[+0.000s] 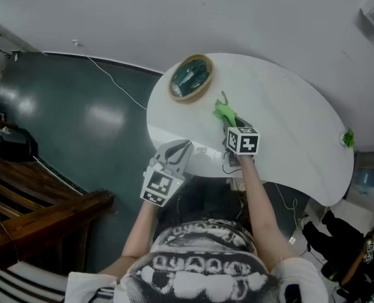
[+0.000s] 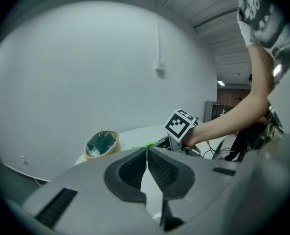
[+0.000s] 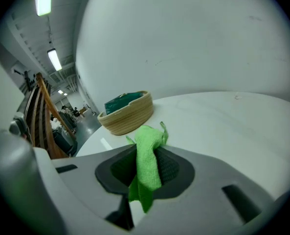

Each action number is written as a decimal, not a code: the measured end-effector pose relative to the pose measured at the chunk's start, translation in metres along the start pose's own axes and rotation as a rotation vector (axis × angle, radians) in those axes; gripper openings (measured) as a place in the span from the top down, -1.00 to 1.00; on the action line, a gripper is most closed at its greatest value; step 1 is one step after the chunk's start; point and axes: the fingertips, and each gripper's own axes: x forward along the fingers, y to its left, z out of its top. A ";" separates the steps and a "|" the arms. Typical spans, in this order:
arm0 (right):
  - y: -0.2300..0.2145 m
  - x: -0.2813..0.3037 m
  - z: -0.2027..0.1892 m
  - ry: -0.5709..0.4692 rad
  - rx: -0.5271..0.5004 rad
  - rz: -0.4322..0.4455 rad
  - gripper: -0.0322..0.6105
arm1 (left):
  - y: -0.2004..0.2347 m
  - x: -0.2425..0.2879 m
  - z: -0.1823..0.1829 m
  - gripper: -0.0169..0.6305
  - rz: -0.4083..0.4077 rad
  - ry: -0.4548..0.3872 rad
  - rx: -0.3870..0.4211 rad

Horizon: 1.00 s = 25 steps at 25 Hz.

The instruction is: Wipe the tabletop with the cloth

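Tabletop (image 1: 287,125): white, basket (image 1: 191,77) set on it.
Right gripper (image 1: 229,122): clamped on cloth (image 1: 223,111), beside basket.
Left gripper (image 1: 184,146): jaws pressed together, nothing held.

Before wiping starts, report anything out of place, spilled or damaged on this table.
Nothing spilled or damaged. One oddity: a small green thing sits right at the table's far edge, apart from the cloth clamped in the right gripper.
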 end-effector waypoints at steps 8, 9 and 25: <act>-0.145 -0.118 -0.016 -0.091 0.107 -0.210 0.70 | -0.089 0.058 0.033 0.92 -0.165 -0.034 0.067; -0.164 -0.135 -0.021 -0.095 0.118 -0.236 0.70 | -0.102 0.067 0.037 0.92 -0.181 -0.034 0.073; -0.487 -0.428 -0.154 -0.102 0.297 -0.677 0.70 | -0.319 0.186 0.100 0.92 -0.341 -0.067 0.140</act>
